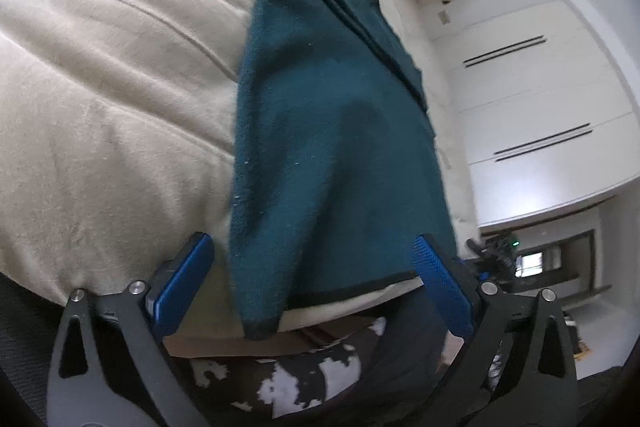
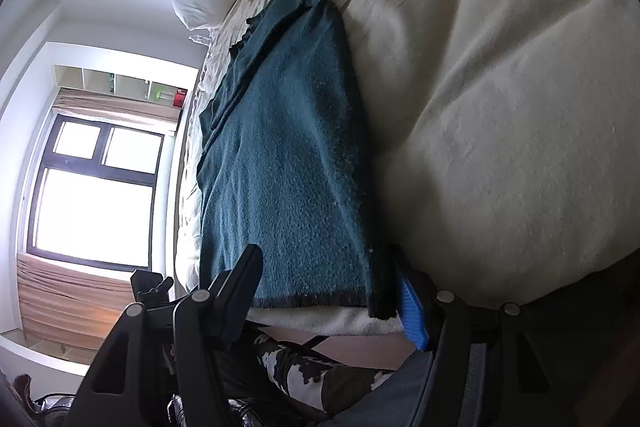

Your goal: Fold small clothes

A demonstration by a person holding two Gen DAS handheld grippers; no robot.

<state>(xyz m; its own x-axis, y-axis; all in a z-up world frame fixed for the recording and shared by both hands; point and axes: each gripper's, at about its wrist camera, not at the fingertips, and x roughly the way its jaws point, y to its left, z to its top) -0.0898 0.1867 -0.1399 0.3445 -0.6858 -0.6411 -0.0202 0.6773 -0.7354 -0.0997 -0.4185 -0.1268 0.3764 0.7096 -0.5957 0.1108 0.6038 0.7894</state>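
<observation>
A dark teal fleece garment lies folded lengthwise, its black-trimmed hem overhanging the edge.

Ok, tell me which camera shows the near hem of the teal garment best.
The right wrist view: the teal garment's dark-trimmed near hem runs almost unbroken along the bed edge. The left wrist view shows the hem bunched, one corner drooping over the edge.

Your left gripper stands wide open; your right gripper is open too, both angled downward.
</observation>
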